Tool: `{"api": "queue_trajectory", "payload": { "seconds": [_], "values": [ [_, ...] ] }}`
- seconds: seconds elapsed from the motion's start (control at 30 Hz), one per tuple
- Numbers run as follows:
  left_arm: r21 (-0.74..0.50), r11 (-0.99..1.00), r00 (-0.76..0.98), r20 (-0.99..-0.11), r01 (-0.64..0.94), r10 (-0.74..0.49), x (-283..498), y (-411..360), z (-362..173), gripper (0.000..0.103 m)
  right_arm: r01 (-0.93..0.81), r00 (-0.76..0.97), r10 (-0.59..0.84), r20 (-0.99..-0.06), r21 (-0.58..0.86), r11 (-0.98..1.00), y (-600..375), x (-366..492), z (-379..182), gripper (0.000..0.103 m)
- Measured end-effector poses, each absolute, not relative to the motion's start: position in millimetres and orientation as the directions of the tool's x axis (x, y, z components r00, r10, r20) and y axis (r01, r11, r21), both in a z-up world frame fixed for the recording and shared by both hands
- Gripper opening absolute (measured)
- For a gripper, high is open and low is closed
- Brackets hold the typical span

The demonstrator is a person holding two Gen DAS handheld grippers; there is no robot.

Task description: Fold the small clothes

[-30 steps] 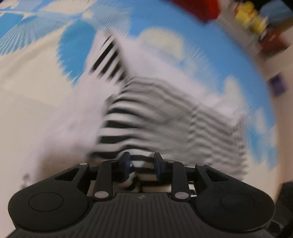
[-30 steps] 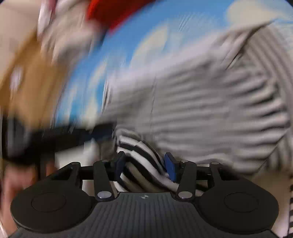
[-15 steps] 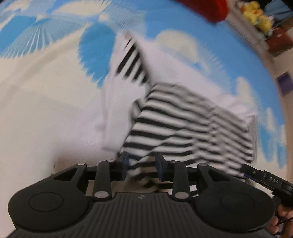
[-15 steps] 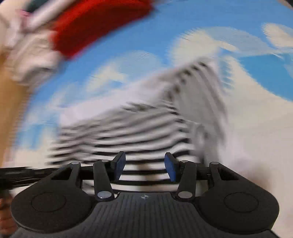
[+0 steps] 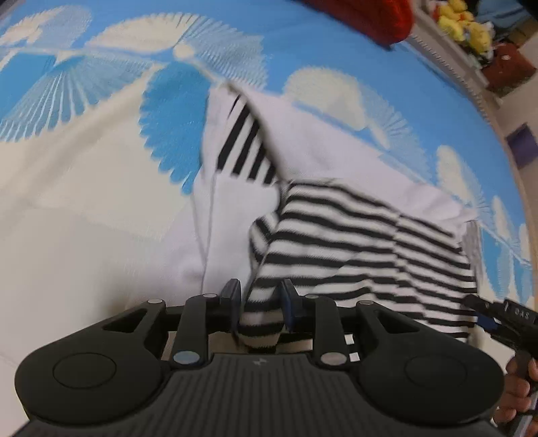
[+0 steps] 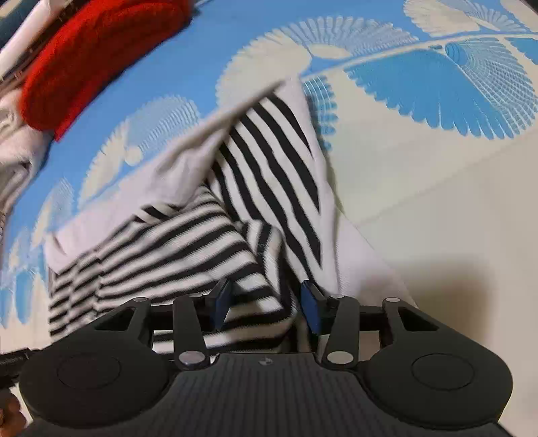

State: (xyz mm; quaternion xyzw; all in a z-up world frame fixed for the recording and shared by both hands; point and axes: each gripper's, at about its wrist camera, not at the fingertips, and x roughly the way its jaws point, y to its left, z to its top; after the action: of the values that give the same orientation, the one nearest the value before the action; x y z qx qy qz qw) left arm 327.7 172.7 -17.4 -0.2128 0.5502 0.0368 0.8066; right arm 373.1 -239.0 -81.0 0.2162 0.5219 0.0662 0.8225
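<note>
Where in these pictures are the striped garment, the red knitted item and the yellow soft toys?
striped garment [image 5: 353, 235]: left wrist view, on its black-and-white striped panel.
red knitted item [image 6: 97, 57]: right wrist view, on the middle of its knit.
yellow soft toys [image 5: 467, 23]: left wrist view, on one toy's body.

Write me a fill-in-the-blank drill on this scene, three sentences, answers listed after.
1. The garment pinched by the left gripper has black and white ____.
2. The bundle at the far edge of the blue and cream bedspread is coloured ____.
3. Between the fingers of the right gripper lies ____ fabric.

Missing words: stripes; red; striped
</note>
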Motion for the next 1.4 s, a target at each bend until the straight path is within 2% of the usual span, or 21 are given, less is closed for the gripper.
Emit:
{"api": "queue_trajectory", "payload": {
  "seconds": [0.1, 0.2, 0.27, 0.37, 0.5, 0.67, 0.8, 1.0, 1.1, 1.2, 1.3, 1.4],
  "values": [
    [-0.292, 0.924, 0.406, -0.897, -0.246, -0.176, 328, 173, -14, 0.028, 0.121, 0.459, 0.353, -0.815, 0.452, 0.884, -234, 372, -80, 0.049],
    [-0.253, 0.937, 0.345, -0.925, -0.24, -0.161, 334, 168, -39, 0.028, 0.145, 0.412, 0.325, -0.852, 0.413, 0.899, -236, 373, -92, 0.048],
    [-0.256, 0.942, 0.354, -0.92, -0.217, -0.168, 334, 169, -35, 0.028, 0.14, 0.407, 0.315, -0.857, 0.399, 0.906, -234, 375, -85, 0.048],
    [-0.287, 0.933, 0.397, -0.899, -0.217, -0.184, 325, 176, -16, 0.028, 0.134, 0.452, 0.308, -0.837, 0.405, 0.905, -238, 374, -63, 0.048],
    [-0.314, 0.922, 0.44, -0.878, -0.228, -0.19, 299, 180, 28, 0.028, 0.091, 0.581, 0.297, -0.757, 0.424, 0.901, -256, 356, -12, 0.048],
    [-0.292, 0.942, 0.502, -0.847, -0.166, -0.174, 234, 172, 82, 0.029, 0.061, 0.65, 0.316, -0.691, 0.463, 0.884, -285, 296, 35, 0.048],
    [-0.313, 0.937, 0.533, -0.825, -0.157, -0.187, 163, 163, 91, 0.032, 0.001, 0.67, 0.321, -0.67, 0.433, 0.901, -305, 220, 46, 0.049],
    [-0.346, 0.909, 0.502, -0.843, -0.232, -0.193, 85, 152, 48, 0.057, 0.087, 0.619, 0.277, -0.735, 0.415, 0.906, -332, 133, 2, 0.052],
    [-0.301, 0.898, 0.421, -0.895, -0.32, -0.15, 72, 155, 22, 0.058, 0.145, 0.553, 0.259, -0.792, 0.397, 0.906, -334, 108, -30, 0.052],
    [-0.323, 0.878, 0.424, -0.892, -0.354, -0.157, 66, 159, 16, 0.07, 0.219, 0.483, 0.289, -0.827, 0.434, 0.874, -336, 101, -55, 0.052],
    [-0.336, 0.876, 0.39, -0.901, -0.346, -0.191, 67, 156, 6, 0.071, 0.232, 0.464, 0.259, -0.847, 0.399, 0.887, -332, 99, -62, 0.053],
    [-0.307, 0.881, 0.358, -0.918, -0.36, -0.174, 64, 155, -7, 0.071, 0.233, 0.445, 0.244, -0.862, 0.375, 0.897, -328, 98, -69, 0.053]
  ]
}}
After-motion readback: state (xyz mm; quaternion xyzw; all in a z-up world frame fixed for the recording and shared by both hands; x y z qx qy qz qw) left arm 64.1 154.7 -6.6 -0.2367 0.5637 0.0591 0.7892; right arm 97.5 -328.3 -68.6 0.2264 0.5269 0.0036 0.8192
